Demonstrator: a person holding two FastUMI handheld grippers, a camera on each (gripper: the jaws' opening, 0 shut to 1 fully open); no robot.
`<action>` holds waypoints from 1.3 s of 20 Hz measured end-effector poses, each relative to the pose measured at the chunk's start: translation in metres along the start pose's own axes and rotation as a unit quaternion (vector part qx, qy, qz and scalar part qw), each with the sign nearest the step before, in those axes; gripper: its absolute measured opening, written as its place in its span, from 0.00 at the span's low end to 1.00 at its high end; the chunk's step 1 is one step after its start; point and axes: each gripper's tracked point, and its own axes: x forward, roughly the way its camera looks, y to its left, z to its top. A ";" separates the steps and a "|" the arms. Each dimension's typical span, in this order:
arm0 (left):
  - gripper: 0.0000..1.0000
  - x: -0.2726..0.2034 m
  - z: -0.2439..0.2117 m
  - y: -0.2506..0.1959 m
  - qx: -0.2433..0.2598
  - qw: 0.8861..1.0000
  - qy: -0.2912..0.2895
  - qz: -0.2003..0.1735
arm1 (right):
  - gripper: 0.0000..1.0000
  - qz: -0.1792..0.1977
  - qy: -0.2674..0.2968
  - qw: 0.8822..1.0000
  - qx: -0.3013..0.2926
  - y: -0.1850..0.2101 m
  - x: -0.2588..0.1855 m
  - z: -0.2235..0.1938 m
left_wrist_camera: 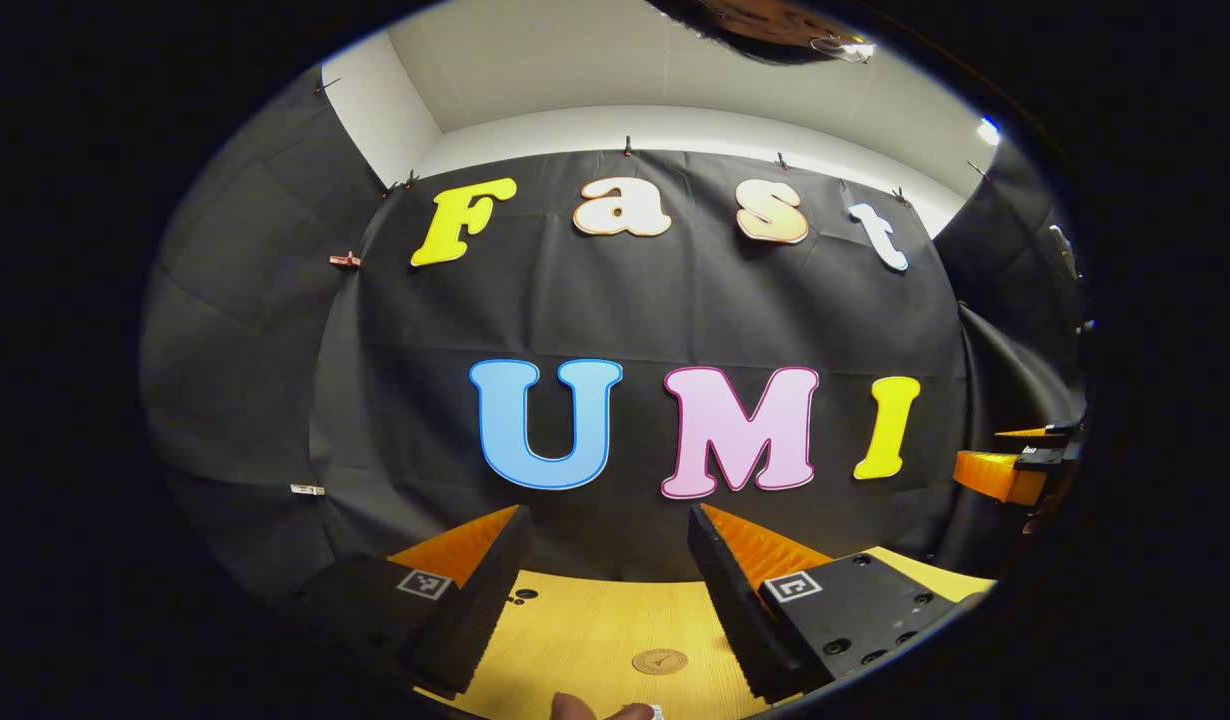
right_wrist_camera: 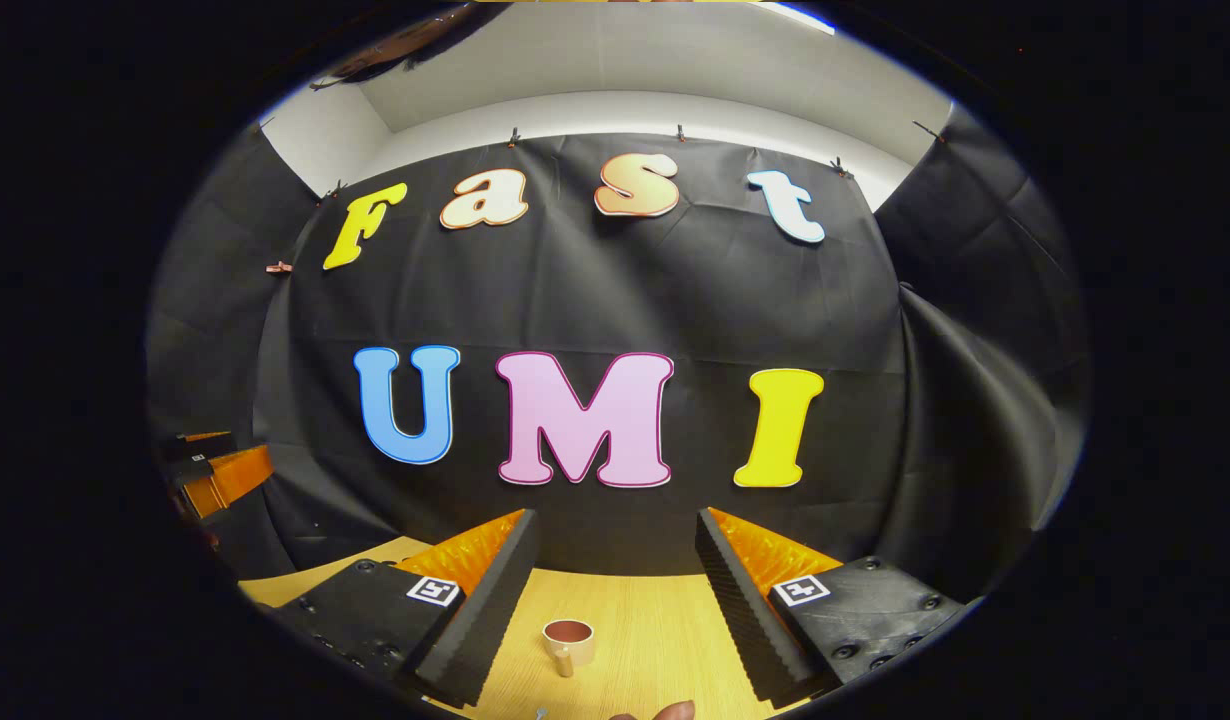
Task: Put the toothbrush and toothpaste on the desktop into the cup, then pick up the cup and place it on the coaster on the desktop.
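Right gripper view showed the right tool (right_wrist_camera: 615, 590) wide open and empty above the tabletop (right_wrist_camera: 655, 620), cup (right_wrist_camera: 568, 645) ahead; the left tool (left_wrist_camera: 605, 590) gaped empty near the coaster (left_wrist_camera: 660, 661). Nothing was grasped yet; next came finding the toothbrush.

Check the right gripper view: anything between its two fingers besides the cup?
Only the cup, standing upright on bare wooden desktop; the right gripper is open around that gap.

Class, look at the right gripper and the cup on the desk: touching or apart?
Apart. The right gripper view shows the cup standing alone on the desk, bare wood separating it from the right gripper, jaws wide open.
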 end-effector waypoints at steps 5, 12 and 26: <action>0.97 0.002 -0.006 -0.005 -0.002 1.000 0.007 -0.005 | 0.96 0.000 0.000 1.000 -0.002 -0.001 0.001 -0.001; 0.97 -0.003 -0.146 -0.053 0.031 0.984 0.169 -0.055 | 0.96 0.000 0.031 0.999 -0.014 -0.007 -0.009 -0.022; 0.98 -0.051 -0.428 -0.061 0.101 0.888 0.446 -0.045 | 0.97 -0.029 0.171 0.985 -0.014 -0.061 -0.035 -0.120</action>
